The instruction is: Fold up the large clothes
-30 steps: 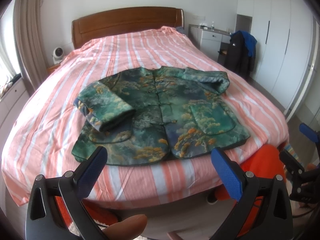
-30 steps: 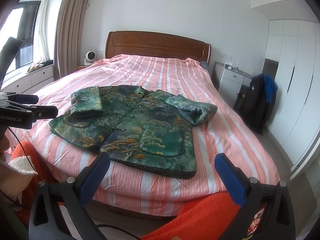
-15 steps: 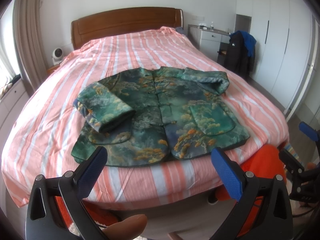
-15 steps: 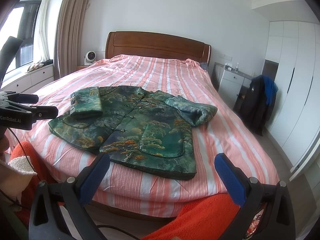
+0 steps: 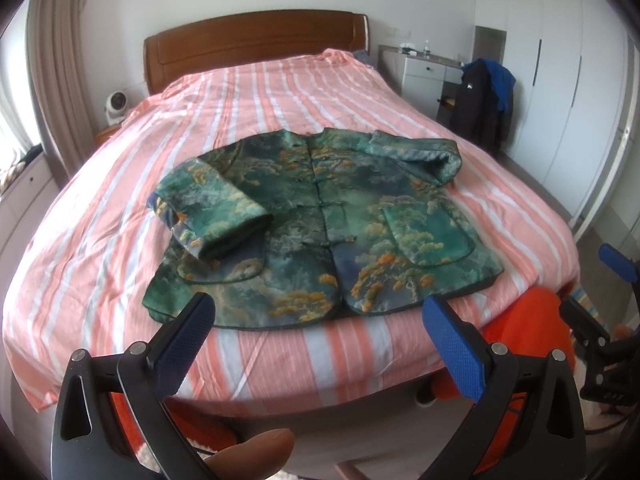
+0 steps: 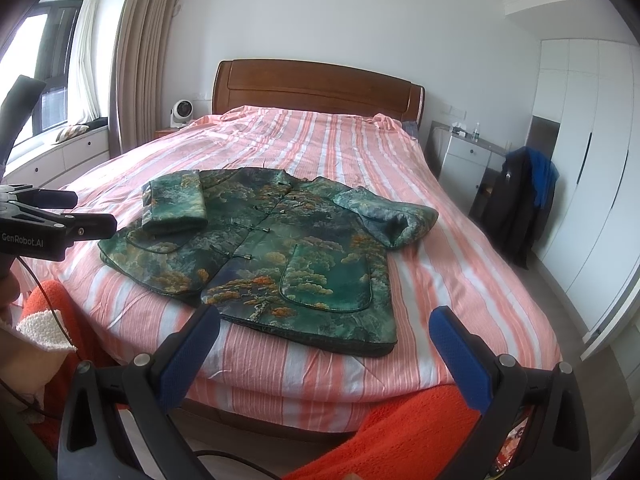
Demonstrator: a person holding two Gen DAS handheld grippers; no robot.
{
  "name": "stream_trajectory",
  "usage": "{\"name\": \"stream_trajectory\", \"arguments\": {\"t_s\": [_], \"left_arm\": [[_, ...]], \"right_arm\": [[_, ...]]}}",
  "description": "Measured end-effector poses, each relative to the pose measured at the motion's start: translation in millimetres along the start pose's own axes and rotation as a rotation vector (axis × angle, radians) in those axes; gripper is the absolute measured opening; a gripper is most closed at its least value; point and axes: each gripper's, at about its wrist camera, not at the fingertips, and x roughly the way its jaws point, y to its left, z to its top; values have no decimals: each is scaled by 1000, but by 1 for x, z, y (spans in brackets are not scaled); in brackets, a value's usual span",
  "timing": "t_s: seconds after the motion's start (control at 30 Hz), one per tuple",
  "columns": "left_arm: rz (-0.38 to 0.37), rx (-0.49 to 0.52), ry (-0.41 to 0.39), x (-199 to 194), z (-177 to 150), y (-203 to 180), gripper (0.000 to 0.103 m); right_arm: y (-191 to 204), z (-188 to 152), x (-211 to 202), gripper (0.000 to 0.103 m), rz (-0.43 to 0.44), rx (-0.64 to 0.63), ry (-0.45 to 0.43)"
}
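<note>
A green patterned jacket [image 5: 328, 224] [image 6: 272, 252] lies front-up on the pink striped bed [image 5: 280, 92] [image 6: 312, 152], near its foot. Its left sleeve [image 5: 208, 208] [image 6: 176, 204] is folded in over the body; the right sleeve [image 5: 424, 152] [image 6: 396, 216] is bent back beside the shoulder. My left gripper [image 5: 316, 332] hangs open just short of the jacket's hem, holding nothing. My right gripper [image 6: 324, 340] is open too, off the bed's foot by the hem's right corner. The left gripper's body [image 6: 52, 224] shows at the right wrist view's left edge.
A wooden headboard [image 5: 256, 44] stands at the far end. A white cabinet [image 6: 464, 160] and a chair with dark clothes [image 6: 520, 204] are to the right, by white wardrobes [image 6: 592, 160]. A person's orange sleeve [image 6: 400, 432] fills the low foreground. A small fan [image 6: 182, 112] sits at left.
Both grippers have edged slightly toward the bed, so the jacket sits a little nearer in view. The jacket itself has not moved, and both grippers stay open.
</note>
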Motion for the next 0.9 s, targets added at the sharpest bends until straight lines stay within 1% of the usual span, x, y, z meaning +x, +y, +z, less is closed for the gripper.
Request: {"name": "stream_trajectory", "arguments": {"t_s": [0.9], "left_arm": [[-1,0,0,0,-1,0,103]], "right_arm": [[1,-1,1,103,-3,-2,0]]}}
